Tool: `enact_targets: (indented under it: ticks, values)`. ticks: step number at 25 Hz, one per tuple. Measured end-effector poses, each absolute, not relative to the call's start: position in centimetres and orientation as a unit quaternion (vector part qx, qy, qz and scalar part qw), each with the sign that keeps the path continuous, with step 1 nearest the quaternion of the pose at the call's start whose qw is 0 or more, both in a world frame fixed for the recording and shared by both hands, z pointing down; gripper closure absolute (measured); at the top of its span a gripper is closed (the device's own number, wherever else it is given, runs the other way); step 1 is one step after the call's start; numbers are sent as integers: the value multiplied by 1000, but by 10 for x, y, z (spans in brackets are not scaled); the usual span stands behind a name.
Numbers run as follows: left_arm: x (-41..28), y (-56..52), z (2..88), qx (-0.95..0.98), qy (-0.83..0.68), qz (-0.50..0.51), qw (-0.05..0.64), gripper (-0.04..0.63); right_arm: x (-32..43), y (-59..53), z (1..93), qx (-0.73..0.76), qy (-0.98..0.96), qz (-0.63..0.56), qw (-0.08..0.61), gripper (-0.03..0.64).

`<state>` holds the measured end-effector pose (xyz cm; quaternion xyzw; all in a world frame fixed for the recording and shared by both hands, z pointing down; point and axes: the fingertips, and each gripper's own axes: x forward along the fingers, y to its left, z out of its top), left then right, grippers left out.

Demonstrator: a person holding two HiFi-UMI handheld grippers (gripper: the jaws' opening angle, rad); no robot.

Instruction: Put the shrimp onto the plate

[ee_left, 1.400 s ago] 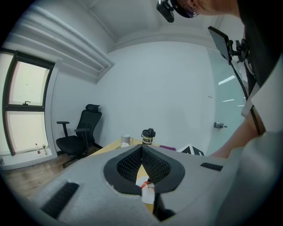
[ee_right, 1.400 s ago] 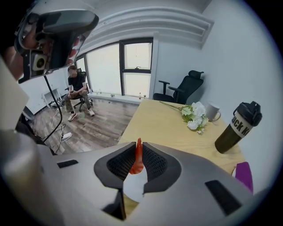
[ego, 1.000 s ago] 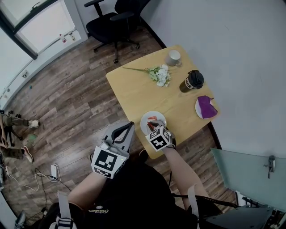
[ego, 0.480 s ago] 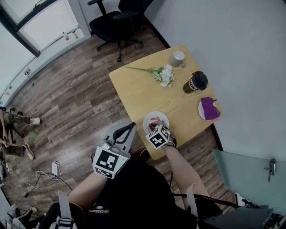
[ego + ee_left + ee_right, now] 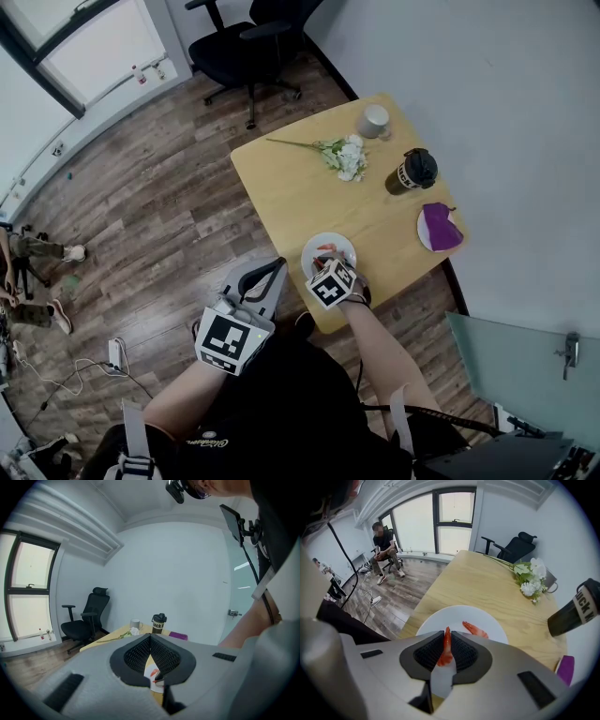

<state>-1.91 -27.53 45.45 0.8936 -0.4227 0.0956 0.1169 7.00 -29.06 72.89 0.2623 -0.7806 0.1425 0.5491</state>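
A white plate (image 5: 487, 620) sits near the front edge of the wooden table (image 5: 291, 187). One orange shrimp (image 5: 475, 629) lies on it. My right gripper (image 5: 446, 644) is shut on a second shrimp (image 5: 446, 649), held upright just above the plate's near rim. In the head view that gripper (image 5: 325, 270) hovers at the near side of the plate (image 5: 339, 244). My left gripper (image 5: 264, 277) hangs off the table's front left corner, jaws shut with nothing between them. Through its jaws (image 5: 151, 641) the plate (image 5: 153, 673) shows faintly.
A flower stem (image 5: 328, 153), a grey mug (image 5: 373, 120), a dark tumbler (image 5: 411, 171) and a small plate with purple cloth (image 5: 438, 228) stand further back. A black office chair (image 5: 246, 37) is behind the table. A person (image 5: 384, 543) sits by the window.
The view has shifted slightly. My right gripper has edged a little with the shrimp over the plate's near rim. The left gripper has hardly moved.
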Motion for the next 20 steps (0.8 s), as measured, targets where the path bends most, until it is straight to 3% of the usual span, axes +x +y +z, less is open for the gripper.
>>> enact_targets:
  ticks: [20]
  values:
    - [-25,-274,457,894,-423,99,115,595,71,-293,731,262,-783,149,543,563]
